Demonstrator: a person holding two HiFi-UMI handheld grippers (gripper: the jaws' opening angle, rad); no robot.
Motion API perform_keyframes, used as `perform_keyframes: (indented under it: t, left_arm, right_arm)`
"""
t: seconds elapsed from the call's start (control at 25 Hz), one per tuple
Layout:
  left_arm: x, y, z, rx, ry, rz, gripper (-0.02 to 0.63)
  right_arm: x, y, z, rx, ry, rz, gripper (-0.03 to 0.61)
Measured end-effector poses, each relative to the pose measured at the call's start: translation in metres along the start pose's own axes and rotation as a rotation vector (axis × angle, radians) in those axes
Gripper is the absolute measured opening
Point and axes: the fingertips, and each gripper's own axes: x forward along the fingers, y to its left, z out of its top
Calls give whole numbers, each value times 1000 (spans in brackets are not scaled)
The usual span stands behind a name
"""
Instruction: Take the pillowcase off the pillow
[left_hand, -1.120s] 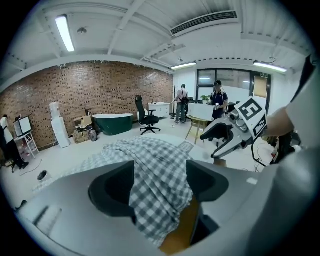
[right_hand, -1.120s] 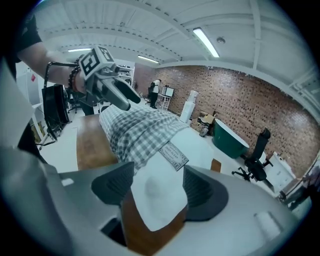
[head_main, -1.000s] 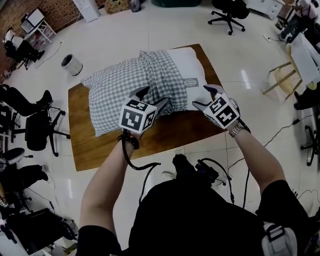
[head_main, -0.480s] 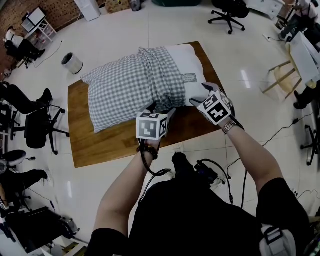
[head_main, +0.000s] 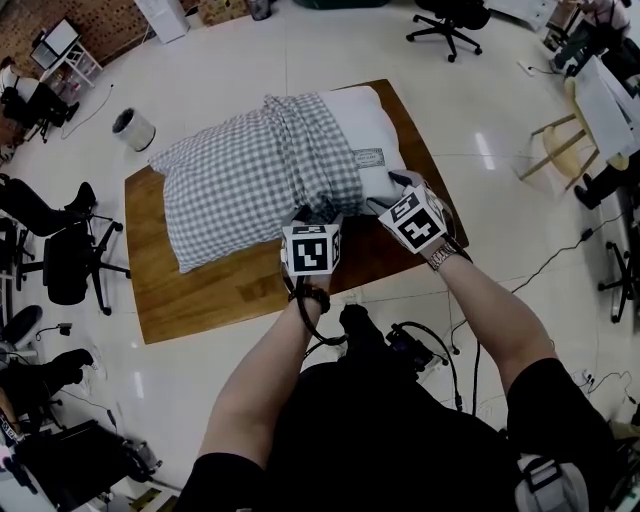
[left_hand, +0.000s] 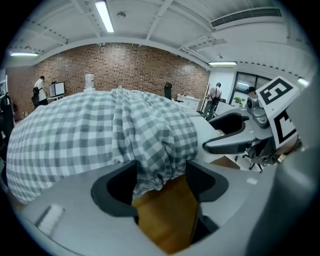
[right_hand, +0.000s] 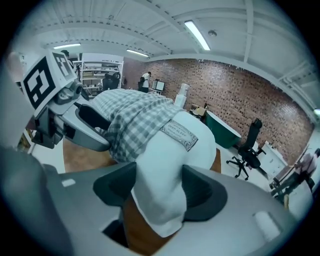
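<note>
Dropped lower since earlier. Left gripper (head_main: 315, 212) jaws apart, closing round pillowcase (head_main: 250, 175) hem; right gripper (head_main: 390, 192) likewise round bare pillow (head_main: 365, 125) corner. Bite cloth only, pin pillow, then pull apart.

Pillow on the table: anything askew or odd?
Yes. The checked pillowcase is not smooth. It is bunched into folds partway along the pillow, leaving the pillow's white end, with its label, bare. Nothing else on the wooden table stands out.
</note>
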Motion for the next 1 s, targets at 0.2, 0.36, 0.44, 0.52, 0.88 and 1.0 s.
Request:
perform_keyframes:
  t: [0.2,0.36,0.44,0.52,0.88,1.0]
  left_arm:
    - [19,7,-8,65,55,50,165]
    - [14,8,-5,80,81,33,23]
    - [8,12,-4,92,73,34,11]
    - [0,19,-4,92,76,51,9]
    - [-46,63,-13,10,64,125,9]
    - [-60,79,-15,-15,48,138,9]
  right_arm:
    - [6,-2,-5,-4,4,-18,199]
    - [2,-7,0,-20,0,-50,76]
    - [-2,-12,0,-31,-3,-61,43]
    - [-7,-17,-3,-34,-5,-68,29]
    - [-31,-37,-14,-13,-9,-107,23]
    - [-38,-38,-16,-10,-5,-120,23]
